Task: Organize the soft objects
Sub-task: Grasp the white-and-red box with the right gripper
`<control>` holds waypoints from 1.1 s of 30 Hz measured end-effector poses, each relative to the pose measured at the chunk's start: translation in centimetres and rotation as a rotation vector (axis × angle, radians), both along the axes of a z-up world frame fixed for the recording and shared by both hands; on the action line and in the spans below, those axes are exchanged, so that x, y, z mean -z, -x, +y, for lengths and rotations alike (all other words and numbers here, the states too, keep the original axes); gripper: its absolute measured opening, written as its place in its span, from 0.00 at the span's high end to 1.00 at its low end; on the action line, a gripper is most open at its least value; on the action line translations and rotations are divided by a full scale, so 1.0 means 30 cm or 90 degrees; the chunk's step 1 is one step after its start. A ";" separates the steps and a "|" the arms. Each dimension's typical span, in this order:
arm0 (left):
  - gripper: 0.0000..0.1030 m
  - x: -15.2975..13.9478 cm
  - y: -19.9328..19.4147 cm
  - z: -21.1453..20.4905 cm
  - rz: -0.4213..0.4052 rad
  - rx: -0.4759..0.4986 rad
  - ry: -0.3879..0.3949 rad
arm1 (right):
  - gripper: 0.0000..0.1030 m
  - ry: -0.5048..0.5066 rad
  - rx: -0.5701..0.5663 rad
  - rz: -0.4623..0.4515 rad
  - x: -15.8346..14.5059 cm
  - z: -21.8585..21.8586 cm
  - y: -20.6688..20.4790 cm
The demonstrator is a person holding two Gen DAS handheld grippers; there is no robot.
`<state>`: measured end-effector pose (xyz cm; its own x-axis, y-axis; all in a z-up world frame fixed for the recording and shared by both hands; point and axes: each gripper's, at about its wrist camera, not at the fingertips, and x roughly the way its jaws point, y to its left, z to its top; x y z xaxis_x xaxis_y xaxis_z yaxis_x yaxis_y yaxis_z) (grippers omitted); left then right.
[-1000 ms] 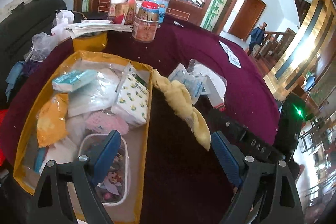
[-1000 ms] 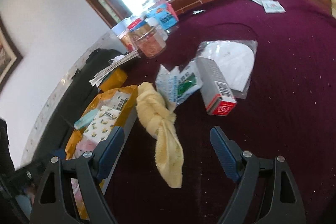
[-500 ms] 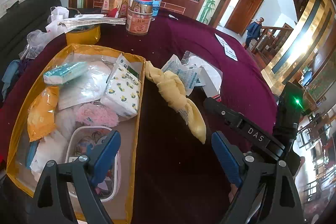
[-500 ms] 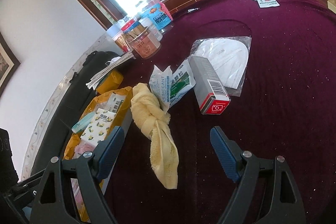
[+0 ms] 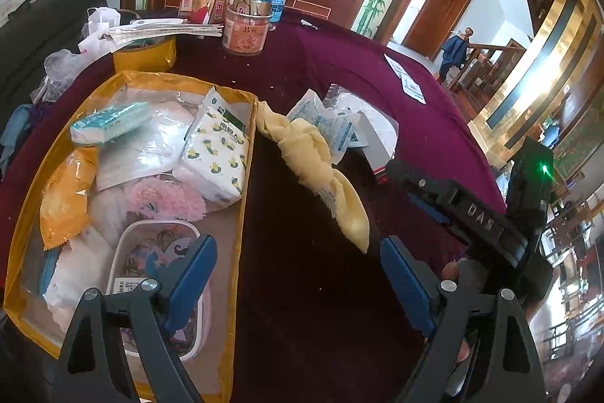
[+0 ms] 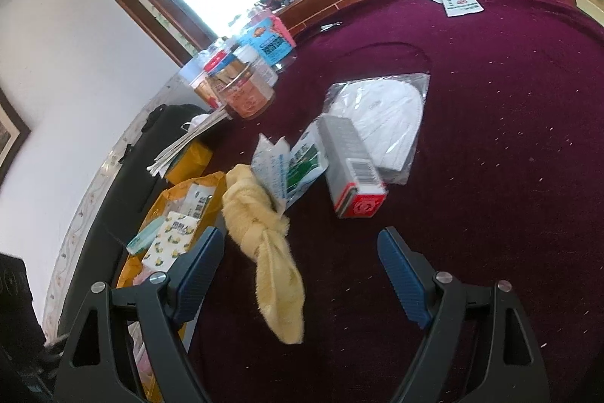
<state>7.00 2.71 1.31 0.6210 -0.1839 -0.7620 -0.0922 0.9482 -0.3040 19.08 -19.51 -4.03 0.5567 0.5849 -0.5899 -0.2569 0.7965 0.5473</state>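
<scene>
Maroon tablecloth (image 5: 309,289); yellow bin (image 5: 241,214) of tissue packs (image 5: 211,153); both tools wide open, empty.

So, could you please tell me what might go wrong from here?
The yellow towel touches the desiccant packets, so lifting it may drag them along. The yellow bin already looks crowded, so the towel might drape over its wall. Both the left gripper and right gripper hover close together and could collide.

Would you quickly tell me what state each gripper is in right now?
Left gripper: open, holding nothing, above the table by the yellow tray.
Right gripper: open, holding nothing, with the yellow towel lying between its fingers.
</scene>
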 end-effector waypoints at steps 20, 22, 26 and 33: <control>0.12 0.027 -0.076 -0.044 0.035 0.045 0.025 | 0.65 0.127 -0.025 0.074 0.057 0.045 -0.264; 0.12 0.024 -0.085 -0.055 0.045 0.054 0.036 | 0.69 0.137 -0.036 0.072 0.059 0.060 -0.251; 0.12 0.022 -0.100 -0.077 0.045 0.053 0.010 | 0.72 0.153 -0.031 0.053 0.035 0.056 -0.207; 0.12 0.044 -0.176 -0.096 0.073 0.046 0.002 | 0.72 0.131 0.019 0.012 -0.001 -0.037 -0.064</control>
